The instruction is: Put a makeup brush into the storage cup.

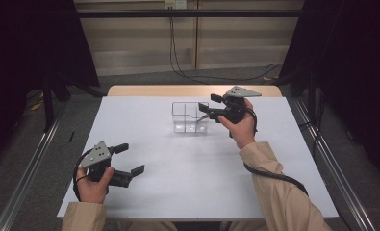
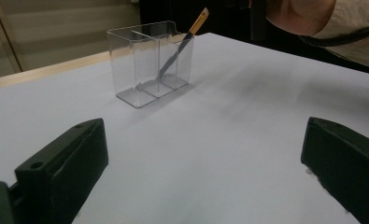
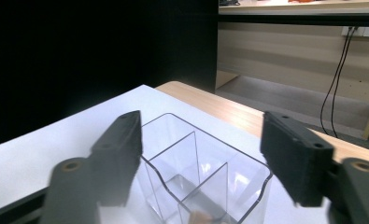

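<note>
A clear plastic box [image 1: 187,118] with several compartments stands on the white table top [image 1: 178,163], at the far middle. A thin grey stick with an orange tip [image 2: 182,44] leans in its end compartment, the tip poking above the rim. My right gripper [image 1: 208,103] hovers just over the box's right end, jaws open and nothing between them. In the right gripper view the box [image 3: 196,172] lies below the open jaws [image 3: 201,149], and the stick's tip [image 3: 200,218] shows at the bottom edge. My left gripper [image 1: 131,159] rests open near the front left, pointing at the box [image 2: 145,70].
A wooden strip [image 1: 192,90] borders the table's far edge. Black cables [image 1: 211,77] run over the floor behind it. Metal rails [image 1: 332,159] flank both sides. The person's right sleeve [image 2: 355,32] hangs over the table to the right of the box.
</note>
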The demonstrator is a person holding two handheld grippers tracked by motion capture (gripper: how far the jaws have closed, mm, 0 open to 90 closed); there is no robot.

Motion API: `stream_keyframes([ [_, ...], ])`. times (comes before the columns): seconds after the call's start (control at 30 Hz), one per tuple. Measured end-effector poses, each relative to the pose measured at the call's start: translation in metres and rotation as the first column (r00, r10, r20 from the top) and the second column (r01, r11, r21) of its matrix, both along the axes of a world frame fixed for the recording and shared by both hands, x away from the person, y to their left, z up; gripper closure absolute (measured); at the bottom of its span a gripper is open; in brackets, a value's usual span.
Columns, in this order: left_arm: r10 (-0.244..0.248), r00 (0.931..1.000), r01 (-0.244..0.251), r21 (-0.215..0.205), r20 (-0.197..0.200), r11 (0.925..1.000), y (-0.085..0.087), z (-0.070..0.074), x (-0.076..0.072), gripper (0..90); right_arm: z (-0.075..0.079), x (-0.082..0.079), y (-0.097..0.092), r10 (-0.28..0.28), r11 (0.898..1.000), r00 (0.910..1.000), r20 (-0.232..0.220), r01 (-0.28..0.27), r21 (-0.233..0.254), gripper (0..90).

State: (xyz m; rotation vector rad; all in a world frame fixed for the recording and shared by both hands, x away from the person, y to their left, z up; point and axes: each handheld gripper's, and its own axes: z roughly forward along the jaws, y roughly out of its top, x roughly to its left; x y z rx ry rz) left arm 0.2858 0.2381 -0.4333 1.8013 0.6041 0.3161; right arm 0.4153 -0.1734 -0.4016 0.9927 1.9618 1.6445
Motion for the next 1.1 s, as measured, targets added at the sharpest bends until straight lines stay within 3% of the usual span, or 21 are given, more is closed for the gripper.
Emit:
stream_keyframes([
  [0.37,-0.002,1.0,0.002,0.0,0.0,1.0,-0.001,-0.001,0.0,0.6,-0.004,-0.011,-0.014,0.017,1.0,0.9998,0.002,-0.017,0.018,14.3],
  [1.1,-0.002,1.0,0.002,-0.007,0.003,1.0,0.0,-0.001,0.002,0.6,0.0,-0.04,-0.03,0.049,0.999,0.9983,0.03,-0.049,0.016,7.5],
])
